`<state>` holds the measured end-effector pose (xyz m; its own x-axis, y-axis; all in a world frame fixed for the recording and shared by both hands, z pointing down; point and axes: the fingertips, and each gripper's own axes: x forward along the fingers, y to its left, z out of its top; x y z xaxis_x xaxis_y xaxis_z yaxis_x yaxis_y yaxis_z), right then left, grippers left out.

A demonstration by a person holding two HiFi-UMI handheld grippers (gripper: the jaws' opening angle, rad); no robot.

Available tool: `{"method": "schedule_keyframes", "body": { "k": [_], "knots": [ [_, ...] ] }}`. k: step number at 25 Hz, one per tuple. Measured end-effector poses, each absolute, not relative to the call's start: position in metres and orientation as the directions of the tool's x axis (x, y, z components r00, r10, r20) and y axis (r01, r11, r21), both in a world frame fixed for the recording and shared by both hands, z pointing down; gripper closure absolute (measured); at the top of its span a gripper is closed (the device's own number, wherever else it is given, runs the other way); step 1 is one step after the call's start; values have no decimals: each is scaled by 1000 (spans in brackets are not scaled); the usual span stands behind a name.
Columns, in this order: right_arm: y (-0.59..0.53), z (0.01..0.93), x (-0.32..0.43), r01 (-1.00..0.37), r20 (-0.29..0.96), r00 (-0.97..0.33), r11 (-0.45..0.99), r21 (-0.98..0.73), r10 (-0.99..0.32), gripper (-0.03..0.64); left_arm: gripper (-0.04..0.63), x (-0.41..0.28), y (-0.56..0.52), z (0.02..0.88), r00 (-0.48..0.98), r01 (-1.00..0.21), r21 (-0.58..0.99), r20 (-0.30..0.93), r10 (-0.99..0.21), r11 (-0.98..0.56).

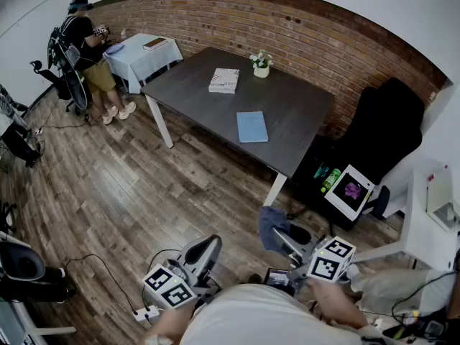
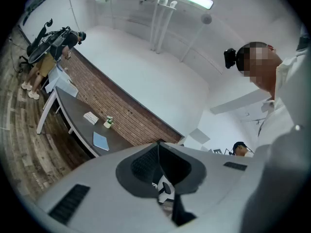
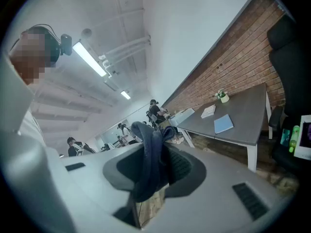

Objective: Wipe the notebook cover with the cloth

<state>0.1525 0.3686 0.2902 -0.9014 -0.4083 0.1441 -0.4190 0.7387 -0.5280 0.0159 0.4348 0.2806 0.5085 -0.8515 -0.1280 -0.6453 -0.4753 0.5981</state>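
Observation:
A light blue notebook [image 1: 251, 126] lies flat near the right end of the dark grey table [image 1: 194, 92], well ahead of both grippers. It shows small in the left gripper view [image 2: 100, 141] and the right gripper view [image 3: 223, 123]. My right gripper [image 1: 279, 237] is shut on a dark blue cloth [image 1: 272, 223], held low over the floor short of the table. The cloth [image 3: 148, 164] hangs bunched between the right gripper's [image 3: 156, 142] jaws. My left gripper [image 1: 203, 252] is beside it, close to my body. Its [image 2: 158, 147] jaws meet at the tips with nothing between them.
A white book [image 1: 224, 80] and a small flower pot [image 1: 261, 63] sit farther back on the table. A black chair [image 1: 384, 139] and a propped tablet [image 1: 350, 191] stand right of it. A person [image 1: 90, 42] stands at a cloth-covered table [image 1: 144, 54] far left. Brick wall behind.

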Motion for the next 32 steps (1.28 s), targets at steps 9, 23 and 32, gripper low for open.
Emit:
{"method": "schedule_keyframes", "body": {
  "k": [9, 23, 32],
  "knots": [
    [361, 291, 159, -425, 153, -901, 750, -507, -407, 506, 578, 25, 427, 282, 516, -648, 591, -122, -848, -480],
    [349, 301, 193, -456, 169, -885, 730, -509, -434, 505, 578, 55, 419, 287, 523, -652, 590, -105, -846, -477],
    [336, 308, 212, -457, 191, -888, 752, -475, -418, 502, 578, 77, 412, 294, 493, -669, 593, -98, -864, -449]
  ]
}}
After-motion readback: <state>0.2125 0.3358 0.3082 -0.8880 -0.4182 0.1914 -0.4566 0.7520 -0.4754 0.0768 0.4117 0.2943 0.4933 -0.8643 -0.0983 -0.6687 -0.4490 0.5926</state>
